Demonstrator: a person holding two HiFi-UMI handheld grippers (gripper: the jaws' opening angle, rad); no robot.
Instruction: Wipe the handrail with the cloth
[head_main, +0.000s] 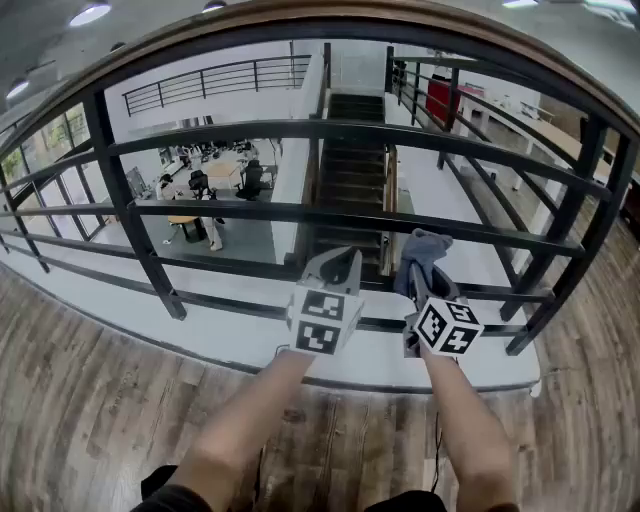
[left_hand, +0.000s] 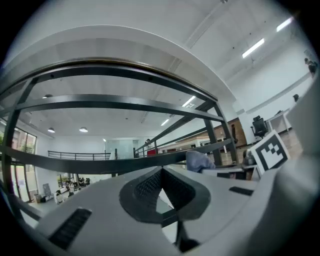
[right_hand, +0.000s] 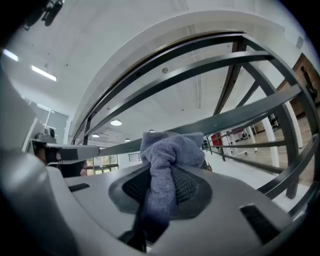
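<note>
The dark metal railing (head_main: 330, 130) fills most of the head view, its horizontal bars bowed by the lens. It is capped by a brown wooden handrail (head_main: 300, 17), which is cut off at both edges of the frame. Below lies a wood-plank floor (head_main: 90, 420), and beyond the bars a staircase (head_main: 350, 170) descends to an office level too small to make out.

Two forearms reach forward, one to each gripper, and the hands are hidden behind the marker cubes. Each cube shows two faces of black-and-white squares.

The left gripper (head_main: 338, 262) points at the lower bars, its ribbed pads pressed together with nothing between them.

The right gripper (head_main: 420, 278), just beside it, is clamped on the one cloth (head_main: 425, 252), a grey-blue towel. The cloth bunches above the pads and covers the fingertips. It sits level with the lower bars, well below the handrail, and whether it touches a bar cannot be told.
</note>
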